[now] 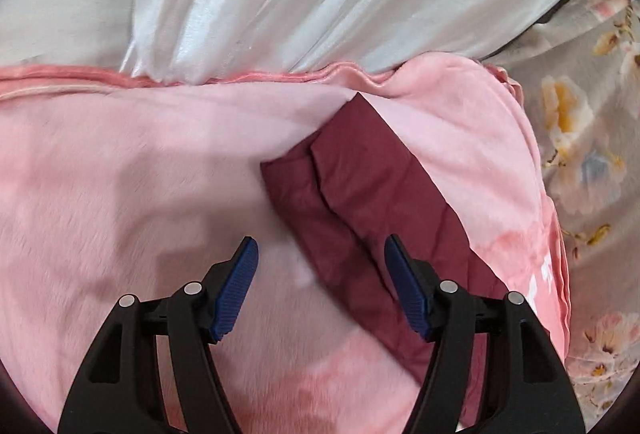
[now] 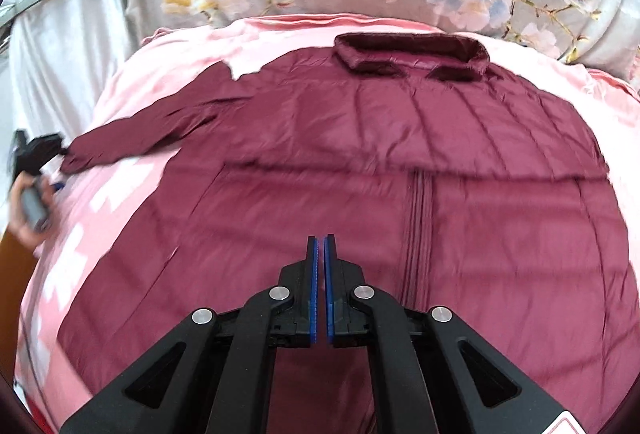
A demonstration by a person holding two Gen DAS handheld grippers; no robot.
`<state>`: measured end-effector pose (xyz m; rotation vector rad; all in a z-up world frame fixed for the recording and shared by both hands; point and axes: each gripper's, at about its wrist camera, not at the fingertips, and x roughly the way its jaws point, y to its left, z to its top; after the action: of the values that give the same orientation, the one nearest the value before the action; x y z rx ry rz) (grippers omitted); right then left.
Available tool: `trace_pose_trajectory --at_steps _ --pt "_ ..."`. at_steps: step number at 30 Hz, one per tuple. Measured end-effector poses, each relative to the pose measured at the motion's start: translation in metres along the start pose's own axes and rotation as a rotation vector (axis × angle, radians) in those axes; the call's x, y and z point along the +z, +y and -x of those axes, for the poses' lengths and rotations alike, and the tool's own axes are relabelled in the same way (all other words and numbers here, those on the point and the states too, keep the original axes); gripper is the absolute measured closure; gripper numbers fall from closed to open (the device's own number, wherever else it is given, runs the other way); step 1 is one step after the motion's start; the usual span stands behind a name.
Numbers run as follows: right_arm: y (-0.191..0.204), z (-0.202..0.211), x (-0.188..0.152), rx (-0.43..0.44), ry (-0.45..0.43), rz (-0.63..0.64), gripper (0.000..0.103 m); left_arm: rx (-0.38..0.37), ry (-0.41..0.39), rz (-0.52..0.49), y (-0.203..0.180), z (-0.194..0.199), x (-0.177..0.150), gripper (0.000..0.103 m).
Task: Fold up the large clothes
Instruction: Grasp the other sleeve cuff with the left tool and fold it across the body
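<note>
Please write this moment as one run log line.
jacket spread flat on pink blanket | left gripper open, empty | right gripper shut, empty

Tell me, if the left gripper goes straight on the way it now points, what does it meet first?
Probably the dark red sleeve on the pink blanket. The left gripper is open and empty, and points down at the sleeve's edge, so it might land on the blanket just beside it; depth is unclear.

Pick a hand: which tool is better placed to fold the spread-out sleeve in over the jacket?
Left, probably. The left tool is open, empty, right at the sleeve's cuff. The right tool is shut over the jacket's front, well away from that sleeve.
</note>
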<state>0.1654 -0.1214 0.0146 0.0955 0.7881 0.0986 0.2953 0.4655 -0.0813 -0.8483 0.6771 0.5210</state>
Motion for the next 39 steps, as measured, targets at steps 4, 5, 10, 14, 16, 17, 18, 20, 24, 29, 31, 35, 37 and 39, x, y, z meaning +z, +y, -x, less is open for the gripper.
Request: trace_pose_trajectory --at_steps 4,5,10,14,16,17,18,20,24,29,31,35,37,39 --pt "0.011 0.005 -0.028 -0.017 0.018 0.042 0.097 0.02 -0.017 -0.022 -0.009 -0.006 0.004 0.055" --pt "0.013 0.006 -0.033 -0.014 0.024 0.045 0.097 0.014 -0.001 -0.041 -0.014 -0.007 0.004 0.076" --pt "0.023 0.02 -0.058 0.007 0.008 0.082 0.095 -0.029 -0.049 -0.154 -0.046 0.029 -0.002 0.102" --pt "0.024 0.032 -0.064 0.027 0.006 0.084 0.095 -0.144 -0.149 -0.309 -0.114 0.091 -0.022 0.103" --pt "0.023 0.036 -0.067 0.036 0.007 0.075 0.095 -0.229 -0.181 -0.391 -0.159 0.125 -0.039 0.103" --pt "0.022 0.038 -0.069 0.041 0.007 0.068 0.095 -0.269 -0.191 -0.426 -0.177 0.14 -0.048 0.103" --pt "0.021 0.04 -0.07 0.044 0.007 0.064 0.095 -0.315 -0.202 -0.474 -0.2 0.158 -0.062 0.103" --pt "0.018 0.045 -0.073 0.047 0.004 0.059 0.095 -0.382 -0.21 -0.549 -0.237 0.182 -0.087 0.103" --pt "0.009 0.054 -0.077 0.052 -0.001 0.038 0.095 -0.518 -0.193 -0.704 -0.306 0.226 -0.155 0.103" --pt "-0.009 0.064 -0.082 0.054 -0.01 -0.001 0.095 -0.638 -0.106 -0.879 -0.366 0.249 -0.266 0.103" --pt "-0.019 0.069 -0.084 0.038 -0.015 -0.014 0.094 -0.655 -0.047 -0.939 -0.376 0.25 -0.312 0.102" --pt "-0.044 0.072 -0.088 0.029 -0.007 -0.075 0.094 -0.641 0.058 -1.004 -0.378 0.229 -0.379 0.099" --pt "-0.056 0.074 -0.089 0.029 -0.006 -0.103 0.094 -0.621 0.127 -1.022 -0.373 0.211 -0.405 0.098" --pt "-0.067 0.077 -0.09 0.016 -0.008 -0.122 0.094 -0.61 0.198 -1.012 -0.365 0.199 -0.423 0.073"
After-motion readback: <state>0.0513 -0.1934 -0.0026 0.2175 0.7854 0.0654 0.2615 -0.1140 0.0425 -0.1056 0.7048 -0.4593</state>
